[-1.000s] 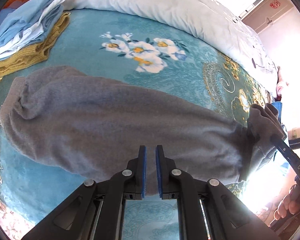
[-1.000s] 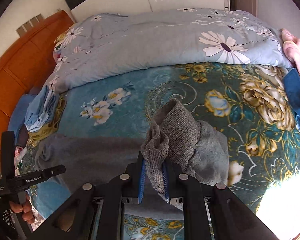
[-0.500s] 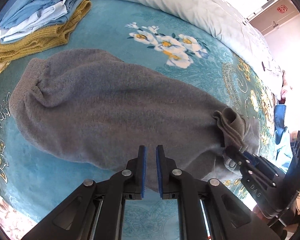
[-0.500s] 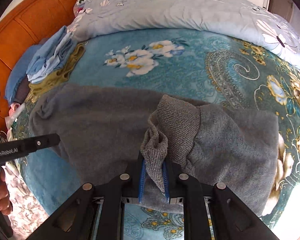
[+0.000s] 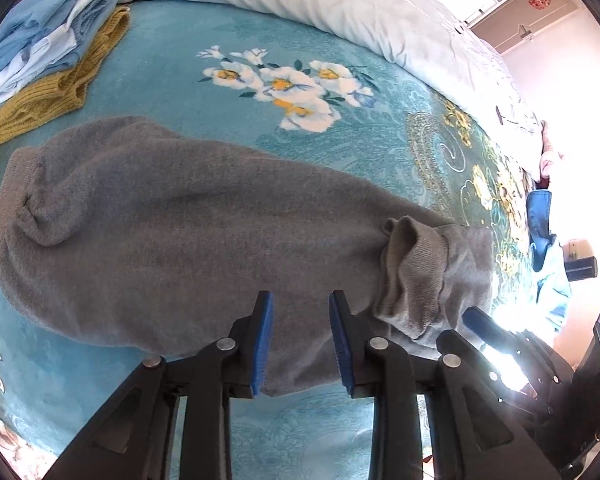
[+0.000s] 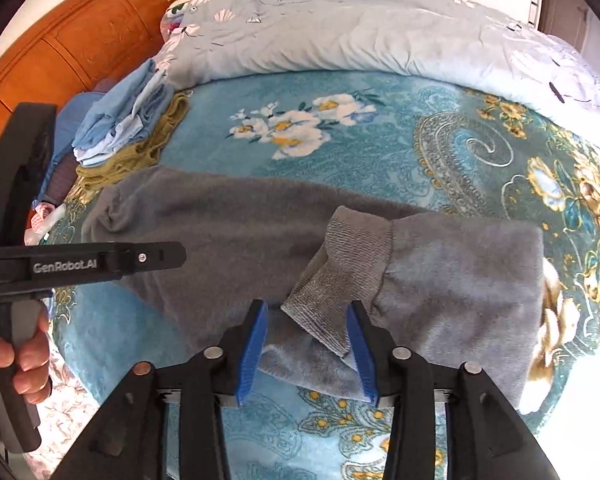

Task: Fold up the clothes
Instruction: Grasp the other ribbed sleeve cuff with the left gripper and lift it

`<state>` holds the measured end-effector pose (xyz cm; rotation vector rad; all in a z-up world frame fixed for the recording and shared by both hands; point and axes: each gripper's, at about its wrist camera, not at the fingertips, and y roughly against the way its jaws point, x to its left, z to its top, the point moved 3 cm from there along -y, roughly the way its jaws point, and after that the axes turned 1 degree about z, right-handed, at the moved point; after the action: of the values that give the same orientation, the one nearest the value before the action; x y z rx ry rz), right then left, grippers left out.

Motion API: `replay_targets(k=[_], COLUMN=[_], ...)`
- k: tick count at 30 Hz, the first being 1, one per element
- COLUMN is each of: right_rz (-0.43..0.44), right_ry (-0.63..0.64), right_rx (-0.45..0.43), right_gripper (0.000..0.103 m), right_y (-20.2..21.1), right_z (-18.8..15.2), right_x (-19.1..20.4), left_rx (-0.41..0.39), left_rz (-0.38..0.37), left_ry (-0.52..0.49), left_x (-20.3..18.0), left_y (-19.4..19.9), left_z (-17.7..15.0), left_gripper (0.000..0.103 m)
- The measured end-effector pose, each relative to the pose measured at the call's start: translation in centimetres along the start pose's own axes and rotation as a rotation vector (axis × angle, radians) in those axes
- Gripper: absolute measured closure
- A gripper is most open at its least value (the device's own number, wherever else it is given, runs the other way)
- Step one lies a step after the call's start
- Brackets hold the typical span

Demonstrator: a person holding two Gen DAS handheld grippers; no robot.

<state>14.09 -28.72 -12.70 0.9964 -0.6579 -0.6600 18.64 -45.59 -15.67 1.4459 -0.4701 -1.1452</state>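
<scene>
A grey sweater (image 5: 204,240) lies across the teal floral blanket (image 5: 228,40), its right end folded back over the body. A ribbed cuff (image 5: 414,264) rests on top of that fold. My left gripper (image 5: 301,308) hangs over the sweater's near edge, its jaws opening, and the pads stand apart with cloth below them. In the right wrist view the ribbed cuff (image 6: 340,272) lies between the spread blue pads of my right gripper (image 6: 306,312), whose jaws are also opening and no longer press on it. The grey sweater (image 6: 220,232) stretches off to the left.
A stack of folded clothes, blue over mustard yellow (image 5: 40,48), sits at the far left. A pale floral duvet (image 6: 360,28) is bunched along the back, with a wooden headboard (image 6: 72,40) behind it. A blue garment (image 5: 540,224) lies at the bed's right edge. A hand (image 6: 24,356) holds the left gripper's handle.
Both grippers opened. The right one carried the ribbed cuff leftward over the sweater's body, laid it down and let go. The left gripper released the sweater's near edge.
</scene>
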Motion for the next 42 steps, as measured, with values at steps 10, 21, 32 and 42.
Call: replay_targets(k=[10, 21, 32, 42], right_rz=[-0.1, -0.084, -0.087, -0.09], right_ry=[-0.126, -0.208, -0.239, -0.252], right_rx=[0.02, 0.051, 0.06, 0.06], right_gripper=[0.052, 0.052, 0.052, 0.052], right_y=[1.8, -0.3, 0.0, 0.4], right_z=[-1.8, -2.8, -3.2, -3.5], right_x=[-7.4, -11.5, -14.1, -15.0], left_rx=[0.166, 0.182, 0.136, 0.019], left_rz=[-0.22, -0.214, -0.246, -0.263], left_ry=[-0.089, -0.042, 0.003, -0.025], left_x=[-6.1, -5.9, -6.0, -6.8], left_y=[-6.9, -9.6, -9.8, -6.8], left_z=[-0.5, -0.7, -1.1, -1.3], left_gripper=[0.056, 0.056, 0.058, 0.09])
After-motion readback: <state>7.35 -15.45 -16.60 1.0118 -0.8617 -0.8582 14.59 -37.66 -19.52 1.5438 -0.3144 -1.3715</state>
